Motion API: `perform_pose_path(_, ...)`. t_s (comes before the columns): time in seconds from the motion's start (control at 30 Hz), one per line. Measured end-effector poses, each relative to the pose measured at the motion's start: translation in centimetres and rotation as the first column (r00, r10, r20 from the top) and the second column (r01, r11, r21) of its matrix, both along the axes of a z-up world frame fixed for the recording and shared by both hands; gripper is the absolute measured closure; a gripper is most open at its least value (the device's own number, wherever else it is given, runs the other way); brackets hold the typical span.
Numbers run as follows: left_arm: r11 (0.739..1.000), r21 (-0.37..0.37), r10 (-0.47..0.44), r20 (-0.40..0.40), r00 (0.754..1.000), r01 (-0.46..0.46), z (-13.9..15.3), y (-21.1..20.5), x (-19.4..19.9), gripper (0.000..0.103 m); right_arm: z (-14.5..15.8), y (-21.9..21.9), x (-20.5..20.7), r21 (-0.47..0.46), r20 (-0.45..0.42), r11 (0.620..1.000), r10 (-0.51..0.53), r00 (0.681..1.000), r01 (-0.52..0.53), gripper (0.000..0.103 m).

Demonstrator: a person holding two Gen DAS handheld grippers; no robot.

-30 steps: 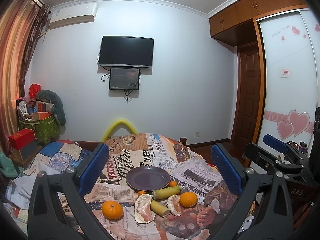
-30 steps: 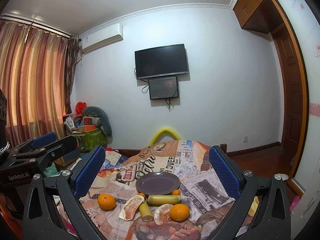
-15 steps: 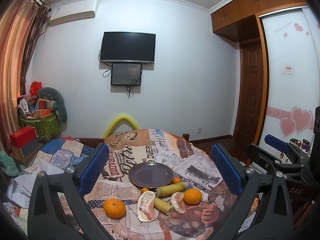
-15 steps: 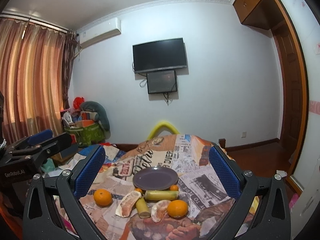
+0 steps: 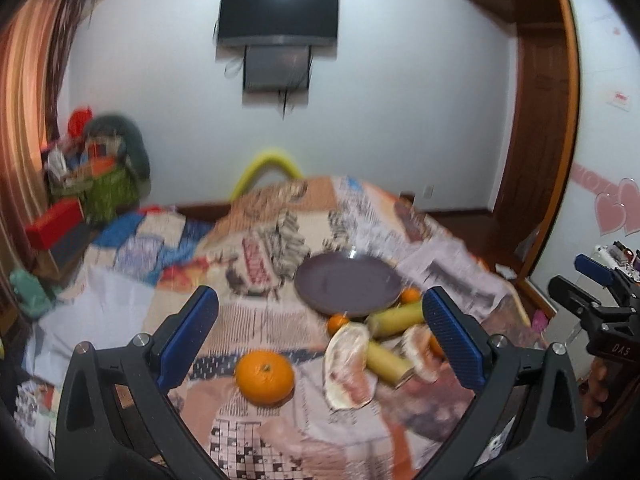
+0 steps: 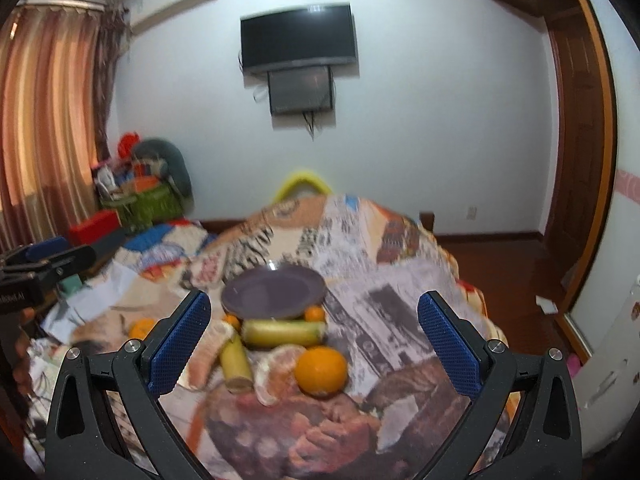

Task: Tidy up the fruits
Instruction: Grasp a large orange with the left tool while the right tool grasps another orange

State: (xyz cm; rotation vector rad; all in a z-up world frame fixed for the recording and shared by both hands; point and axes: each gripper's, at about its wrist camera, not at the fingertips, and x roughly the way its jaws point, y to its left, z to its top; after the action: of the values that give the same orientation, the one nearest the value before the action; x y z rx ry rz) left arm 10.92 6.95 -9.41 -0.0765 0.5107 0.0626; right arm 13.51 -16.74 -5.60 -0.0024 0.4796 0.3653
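A dark purple plate [image 5: 347, 289] [image 6: 274, 293] lies on a table covered with a newspaper-print cloth [image 5: 280, 236]. In front of it lie an orange [image 5: 264, 377], two pomelo pieces [image 5: 347, 364], two yellow-green cane pieces [image 5: 394, 319] and small tangerines [image 5: 409, 295]. In the right wrist view a second orange [image 6: 321, 370] lies near a cane piece [image 6: 283, 332]. My left gripper [image 5: 320, 336] is open and empty above the near orange. My right gripper [image 6: 314, 344] is open and empty above the fruit; it shows at the left wrist view's right edge [image 5: 592, 304].
A patchwork-covered surface [image 5: 132, 248] adjoins the table on the left, with a red box [image 5: 54, 222] and a green basket [image 5: 108, 190] beyond. A yellow chair back [image 5: 272, 166] stands behind the table. A door [image 5: 536, 132] is at the right.
Both grippers have tilted down and moved closer to the fruit. The left gripper has shifted left, toward the near orange. Both stay open.
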Motion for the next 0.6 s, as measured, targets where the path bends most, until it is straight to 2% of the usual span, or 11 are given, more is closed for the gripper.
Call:
perform_pose_path(0.23, 0.994, -0.099, 0.023, -0.193, 0.981, -0.042, -6.1, 4.2, 4.4, 0.000, -4.5, 0.0, 3.6, -0.080, -0.166, 0.997, -0.011, 0.986, -0.002, 0.000)
perform_pose_path(0.3, 0.992, -0.113, 0.031, -0.236, 0.971, -0.060, -7.6, 4.9, 5.2, 0.005, -5.6, 0.0, 4.3, -0.097, -0.198, 0.995, -0.017, 0.980, -0.003, 0.000)
perform_pose_path(0.37, 0.988, -0.125, 0.048, -0.287, 0.957, -0.087, -9.3, 5.6, 6.0, 0.014, -6.8, -0.1, 5.1, -0.112, -0.237, 0.994, -0.021, 0.971, -0.006, 0.000)
perform_pose_path(0.6, 0.976, -0.166, 0.064, -0.398, 0.915, -0.140, -13.5, 7.0, 7.8, 0.018, -9.9, -0.2, 7.5, -0.103, -0.335, 0.994, -0.007, 0.942, -0.029, 0.000)
